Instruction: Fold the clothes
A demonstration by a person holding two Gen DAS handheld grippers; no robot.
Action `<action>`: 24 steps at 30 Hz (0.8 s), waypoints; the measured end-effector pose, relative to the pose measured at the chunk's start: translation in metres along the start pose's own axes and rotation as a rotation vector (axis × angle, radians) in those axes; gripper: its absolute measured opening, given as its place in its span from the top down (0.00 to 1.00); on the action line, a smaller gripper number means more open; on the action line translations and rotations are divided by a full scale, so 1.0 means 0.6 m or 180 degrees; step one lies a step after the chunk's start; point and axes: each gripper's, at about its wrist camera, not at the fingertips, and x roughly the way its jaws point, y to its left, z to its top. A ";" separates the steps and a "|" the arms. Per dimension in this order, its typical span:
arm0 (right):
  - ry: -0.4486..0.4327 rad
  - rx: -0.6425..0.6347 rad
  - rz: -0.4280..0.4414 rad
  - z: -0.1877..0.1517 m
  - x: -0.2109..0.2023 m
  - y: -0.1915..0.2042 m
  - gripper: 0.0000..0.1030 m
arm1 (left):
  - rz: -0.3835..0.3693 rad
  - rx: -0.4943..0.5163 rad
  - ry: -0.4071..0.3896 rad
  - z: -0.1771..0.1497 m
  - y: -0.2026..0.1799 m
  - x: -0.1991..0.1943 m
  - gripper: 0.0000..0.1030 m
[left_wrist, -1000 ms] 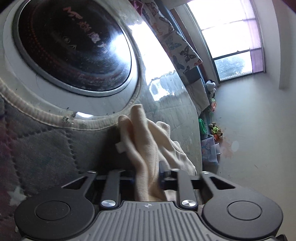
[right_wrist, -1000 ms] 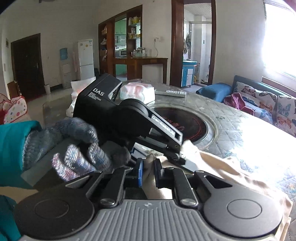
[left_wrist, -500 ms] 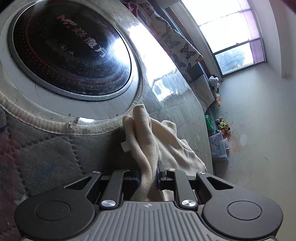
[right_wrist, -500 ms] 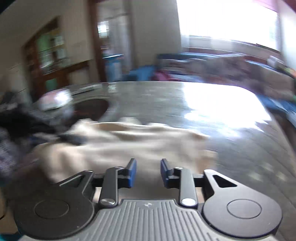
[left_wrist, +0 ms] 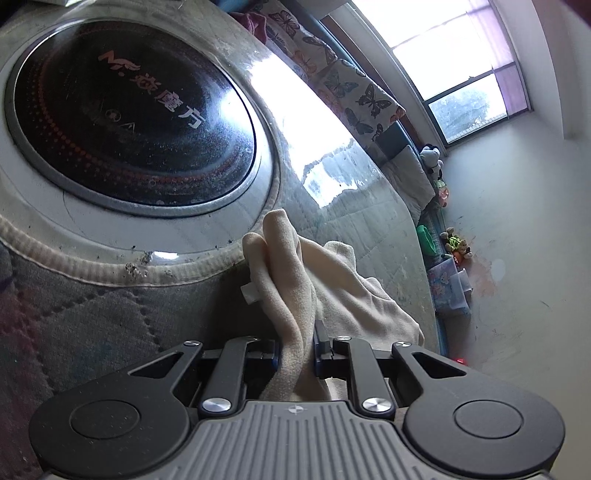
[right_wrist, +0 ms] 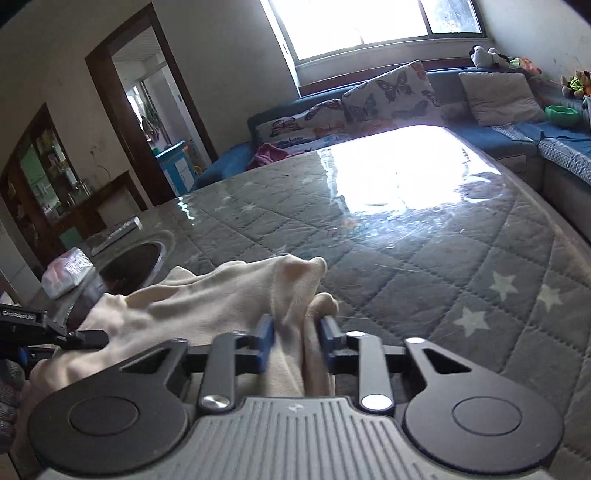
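The cream cloth (right_wrist: 207,302) lies bunched on the big table (right_wrist: 443,258), and both grippers have hold of it. The right gripper (right_wrist: 295,341) points down at a slant, and its blue jaws are closing on a thick fold of the cloth that stands up between them. The left gripper (left_wrist: 295,350) also tips down toward the table. Its jaws are narrow and pinch another bunch of the cloth, which sticks up in front of them like two soft bumps. From the right camera the left gripper shows at the left edge, with a gloved hand (right_wrist: 9,402) under it.

The table has a grey quilted cover with white stars under a shiny clear sheet, and the window (right_wrist: 354,22) light bounces off it. A round black cooktop (left_wrist: 129,110) sits set into the table, just past the cloth. A white pack (right_wrist: 66,273) and a flat remote (right_wrist: 118,236) lie on the far side. Behind the table runs a blue sofa (right_wrist: 524,136) with butterfly pillows (right_wrist: 391,92), and small stuffed toys (right_wrist: 487,55) sit by the window.
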 end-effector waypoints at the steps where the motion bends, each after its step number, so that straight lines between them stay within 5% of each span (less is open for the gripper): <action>1: -0.0037 -0.0020 0.0003 -0.001 -0.004 0.003 0.85 | 0.0017 0.0028 -0.0012 0.000 -0.003 -0.002 0.83; 9: -0.0406 0.0000 -0.0036 0.007 -0.061 0.008 1.00 | -0.0083 0.0439 -0.0127 0.004 -0.071 -0.015 0.85; 14: -0.0540 0.0153 -0.0159 0.025 -0.103 -0.022 1.00 | -0.0152 0.0641 -0.0136 0.010 -0.122 0.004 0.85; 19: -0.0272 0.0363 -0.0091 0.011 -0.090 -0.060 0.91 | -0.0073 0.0690 -0.0126 0.007 -0.124 0.015 0.85; 21: -0.0176 0.0419 -0.0044 0.001 -0.073 -0.065 0.70 | -0.0030 0.0650 -0.0126 0.009 -0.114 0.015 0.85; 24: -0.0123 0.0475 0.0031 -0.010 -0.049 -0.067 0.64 | 0.0032 0.0604 -0.0104 0.012 -0.099 0.018 0.84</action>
